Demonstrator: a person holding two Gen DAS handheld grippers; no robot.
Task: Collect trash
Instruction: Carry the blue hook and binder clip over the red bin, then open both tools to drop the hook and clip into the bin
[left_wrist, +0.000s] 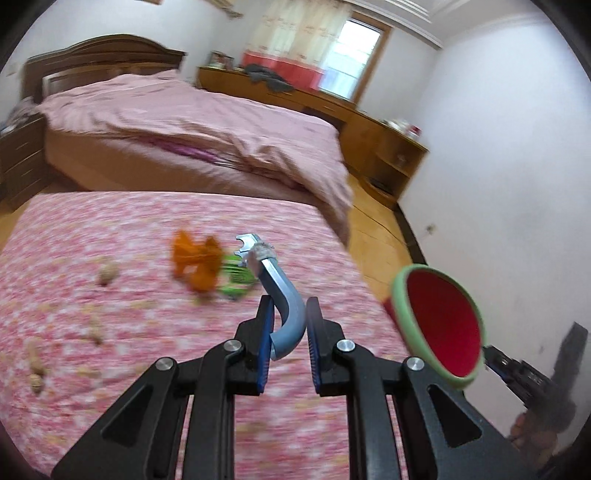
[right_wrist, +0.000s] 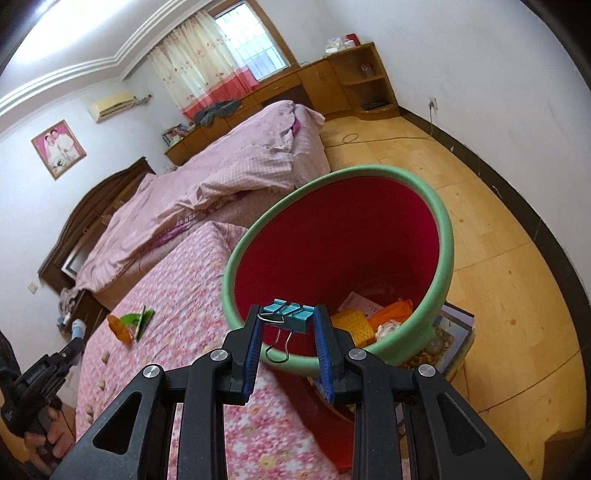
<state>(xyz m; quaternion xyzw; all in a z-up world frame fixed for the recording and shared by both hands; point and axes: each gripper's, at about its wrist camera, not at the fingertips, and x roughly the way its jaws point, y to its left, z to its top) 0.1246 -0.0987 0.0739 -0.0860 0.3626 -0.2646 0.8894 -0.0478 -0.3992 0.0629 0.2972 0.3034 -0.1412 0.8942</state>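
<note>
My left claw (left_wrist: 288, 328) is clamped on the blue tongs (left_wrist: 284, 299) and my right claw (right_wrist: 288, 332) pinches the binder clip (right_wrist: 290, 312) on the red bin (right_wrist: 448, 251) rim, so I should keep the bin snug at the bed's (left_wrist: 110, 332) right edge and nab the orange wrapper (left_wrist: 195, 262).

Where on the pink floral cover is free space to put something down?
The pink floral cover is bare between the gripper fingers and the orange wrapper. It is crowded around that wrapper, the green packet and the nuts along the far-left side.

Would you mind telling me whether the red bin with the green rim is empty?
Not empty. The red bin with the green rim holds orange and yellow scraps at its bottom, seen in the right wrist view.
</note>
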